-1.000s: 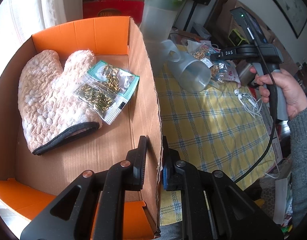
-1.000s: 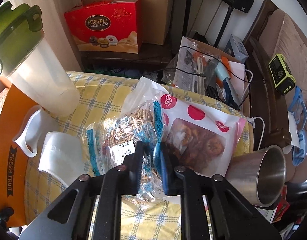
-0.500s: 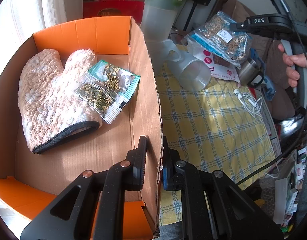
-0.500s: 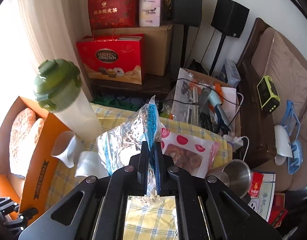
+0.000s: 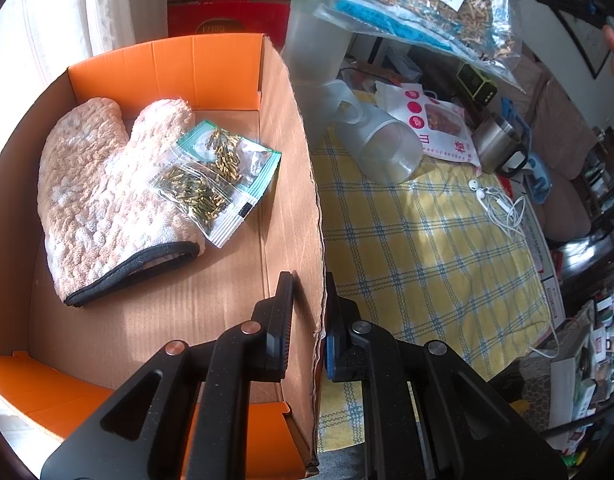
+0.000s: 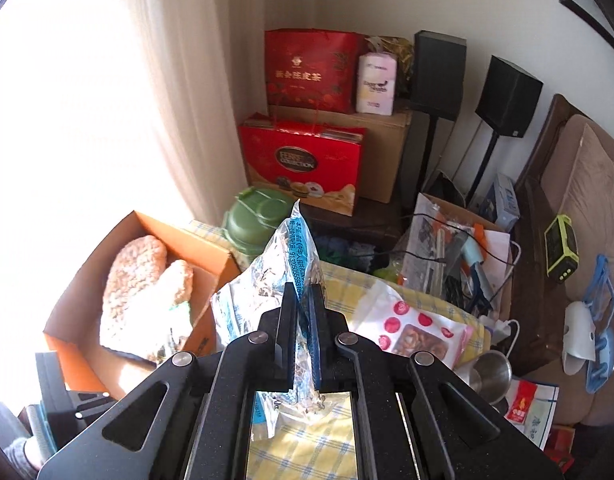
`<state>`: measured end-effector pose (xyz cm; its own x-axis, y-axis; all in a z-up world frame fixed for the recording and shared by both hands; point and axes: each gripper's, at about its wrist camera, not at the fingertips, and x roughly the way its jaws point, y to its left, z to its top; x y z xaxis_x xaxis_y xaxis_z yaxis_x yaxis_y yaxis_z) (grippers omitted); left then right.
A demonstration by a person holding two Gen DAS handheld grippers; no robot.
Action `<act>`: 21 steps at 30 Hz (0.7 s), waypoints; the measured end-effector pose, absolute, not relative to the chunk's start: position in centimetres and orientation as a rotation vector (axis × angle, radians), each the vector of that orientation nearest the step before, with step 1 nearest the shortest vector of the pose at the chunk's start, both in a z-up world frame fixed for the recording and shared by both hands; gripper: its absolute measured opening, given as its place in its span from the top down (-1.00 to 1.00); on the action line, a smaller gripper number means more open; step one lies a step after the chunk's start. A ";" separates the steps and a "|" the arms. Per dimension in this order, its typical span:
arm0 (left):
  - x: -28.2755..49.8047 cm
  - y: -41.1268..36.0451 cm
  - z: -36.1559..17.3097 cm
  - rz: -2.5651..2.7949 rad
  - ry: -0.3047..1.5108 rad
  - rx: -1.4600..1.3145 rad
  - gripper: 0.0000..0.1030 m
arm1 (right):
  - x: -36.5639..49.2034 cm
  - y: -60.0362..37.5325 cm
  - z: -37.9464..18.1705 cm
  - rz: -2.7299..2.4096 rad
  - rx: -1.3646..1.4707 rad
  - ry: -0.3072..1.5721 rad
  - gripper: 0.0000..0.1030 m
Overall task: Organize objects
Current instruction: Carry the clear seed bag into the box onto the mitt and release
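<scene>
My left gripper [image 5: 309, 292] is shut on the right wall of the orange cardboard box [image 5: 299, 168], one finger inside and one outside. In the box lie a pink oven mitt [image 5: 103, 200] and a clear packet of small brass pieces [image 5: 215, 180]. My right gripper [image 6: 303, 312] is shut on a clear blue-edged bag of dried strips [image 6: 267, 292] and holds it high above the table. The bag also shows in the left wrist view [image 5: 435, 4], at top right. The box shows in the right wrist view [image 6: 139, 224], below left of the bag.
On the yellow checked tablecloth [image 5: 427, 260] lie a tipped clear plastic pitcher [image 5: 379, 140], a red-dotted snack bag [image 5: 439, 124], a steel mug [image 5: 499, 148] and white earphones [image 5: 495, 200]. A green-lidded shaker [image 6: 259, 216] stands beside the box. Red gift boxes [image 6: 303, 168] and speakers stand behind.
My right gripper has closed on the bag of dried strips, lifted it off the table and carried it higher and left, toward the box. My left gripper has stayed on the box wall.
</scene>
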<state>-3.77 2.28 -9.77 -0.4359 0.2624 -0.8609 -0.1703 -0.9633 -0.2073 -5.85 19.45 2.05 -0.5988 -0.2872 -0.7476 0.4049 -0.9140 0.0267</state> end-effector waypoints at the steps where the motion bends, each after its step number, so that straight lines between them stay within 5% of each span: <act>1: -3.8 2.3 -9.8 2.461 -0.131 -1.500 0.77 | -5.7 18.7 2.1 -2.483 1.123 0.211 0.92; 12: -3.7 2.1 -9.7 2.460 -0.146 -1.495 0.77 | -4.9 8.9 0.2 -2.252 1.097 0.226 0.91; 21: -3.6 2.1 -9.7 2.454 -0.139 -1.496 0.77 | -5.2 6.9 -2.6 -2.182 1.174 0.210 0.53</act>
<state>-3.64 2.07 -9.74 -0.4340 0.2726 -0.8586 -0.1737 -0.9605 -0.2172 -5.18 6.95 -2.59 -0.3935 -0.4630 -0.7942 0.6057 -0.7804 0.1549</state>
